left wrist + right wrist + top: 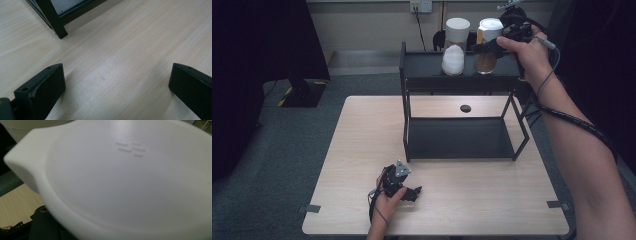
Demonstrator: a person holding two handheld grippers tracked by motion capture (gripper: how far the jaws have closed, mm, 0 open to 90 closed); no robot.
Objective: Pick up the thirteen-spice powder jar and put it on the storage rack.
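Observation:
A black two-tier rack (427, 67) stands at the back of the wooden table (472, 195). On its top tier are a jar of white powder (454, 59) and, to its right, a jar of brown contents (486, 62), both with white lids. My right gripper (482, 48) comes in from the right and is shut on the brown jar just under its lid. That lid (125, 182), with a small spout, sits close under the right gripper view. My left gripper (411, 192) rests on the table in front of the rack, open (112, 85), with bare wood between its jaws.
The rack's lower tier (457, 137) is bare. One rack leg (53, 17) stands just ahead of the left gripper. A round cable hole (465, 108) is in the table behind the rack. A dark stand base (304, 92) sits on the floor at the left.

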